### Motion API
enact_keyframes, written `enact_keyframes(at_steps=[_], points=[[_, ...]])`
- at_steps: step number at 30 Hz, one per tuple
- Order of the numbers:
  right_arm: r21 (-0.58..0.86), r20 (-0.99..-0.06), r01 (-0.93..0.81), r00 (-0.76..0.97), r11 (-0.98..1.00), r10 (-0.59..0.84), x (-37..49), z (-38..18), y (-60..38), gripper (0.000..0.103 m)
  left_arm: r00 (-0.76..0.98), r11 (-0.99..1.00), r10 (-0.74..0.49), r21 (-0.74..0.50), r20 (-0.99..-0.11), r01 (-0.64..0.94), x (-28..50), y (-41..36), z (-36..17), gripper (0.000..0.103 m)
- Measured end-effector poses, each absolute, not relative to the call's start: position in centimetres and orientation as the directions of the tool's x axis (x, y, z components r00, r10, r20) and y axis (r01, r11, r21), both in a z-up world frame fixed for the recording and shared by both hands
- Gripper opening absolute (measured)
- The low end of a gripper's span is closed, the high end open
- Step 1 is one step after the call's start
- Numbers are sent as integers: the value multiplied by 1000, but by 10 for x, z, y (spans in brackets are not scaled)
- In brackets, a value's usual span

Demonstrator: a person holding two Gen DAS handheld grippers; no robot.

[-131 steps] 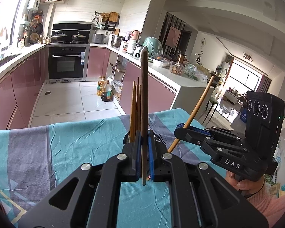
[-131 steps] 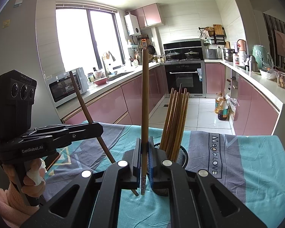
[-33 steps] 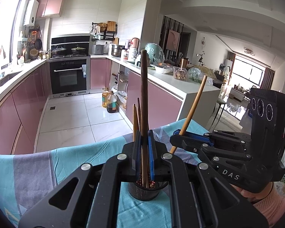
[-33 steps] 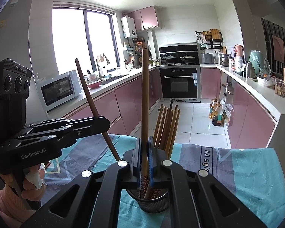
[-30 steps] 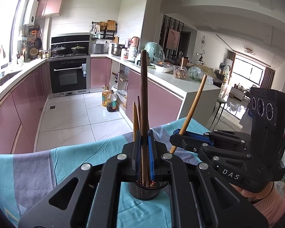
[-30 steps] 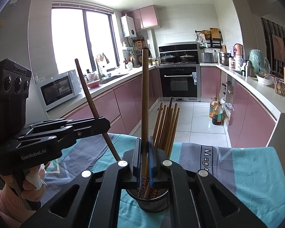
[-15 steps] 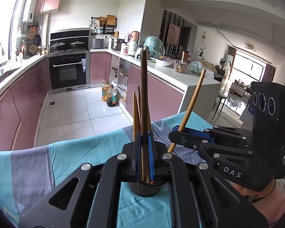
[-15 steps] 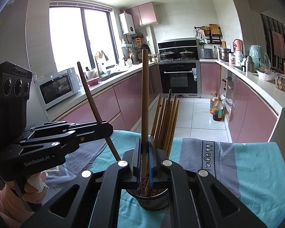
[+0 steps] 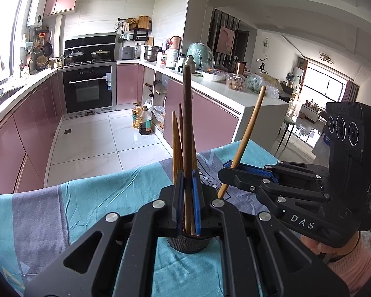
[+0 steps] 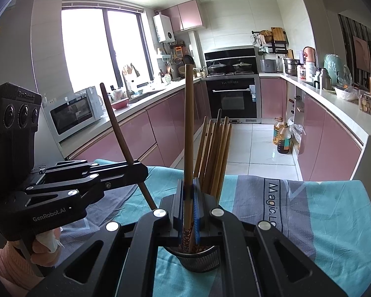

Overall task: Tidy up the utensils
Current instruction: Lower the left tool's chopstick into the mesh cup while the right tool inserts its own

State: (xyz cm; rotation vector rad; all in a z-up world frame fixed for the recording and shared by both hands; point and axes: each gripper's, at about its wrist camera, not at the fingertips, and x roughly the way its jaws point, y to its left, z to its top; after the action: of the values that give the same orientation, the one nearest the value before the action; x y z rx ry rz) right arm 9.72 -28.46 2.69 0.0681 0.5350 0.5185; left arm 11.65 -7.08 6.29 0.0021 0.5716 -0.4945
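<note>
Pink kitchen cabinets and a black oven fill the far side of the room, and nearer to us a teal and grey tablecloth point(image 9: 91, 198) covers the table on which we work. On that cloth stands a dark round utensil holder point(image 10: 200, 257), right under both tools and partly hidden by them.

Our left gripper point(image 9: 187, 198) is clenched on a dark brown chopstick point(image 9: 187, 113) — its long axis runs almost straight up, upper end toward the ceiling, lower end down inside the holder's mouth. Seen from the right wrist, the same stick leans, its top tilted to the left.

Our right gripper point(image 10: 188, 200) is likewise clamped on a lighter brown chopstick point(image 10: 189, 123), held upright with its patterned lower tip down in the holder. From the left wrist it shows as a slanted stick whose top tips to the right, and the right tool sits just right of the left one, close beside it over the holder.

More chopsticks point(image 10: 214, 153) already stand in the holder — a bundle fanning slightly up and to the far right, just behind the gripped one.
</note>
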Motion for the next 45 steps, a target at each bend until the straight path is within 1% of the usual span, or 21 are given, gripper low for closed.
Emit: enact_keyframes(at_steps=[45], points=[[221, -518, -438, 704, 871, 485, 109, 6, -283, 6, 696, 881, -443, -129, -565, 455, 127, -80, 47, 8]])
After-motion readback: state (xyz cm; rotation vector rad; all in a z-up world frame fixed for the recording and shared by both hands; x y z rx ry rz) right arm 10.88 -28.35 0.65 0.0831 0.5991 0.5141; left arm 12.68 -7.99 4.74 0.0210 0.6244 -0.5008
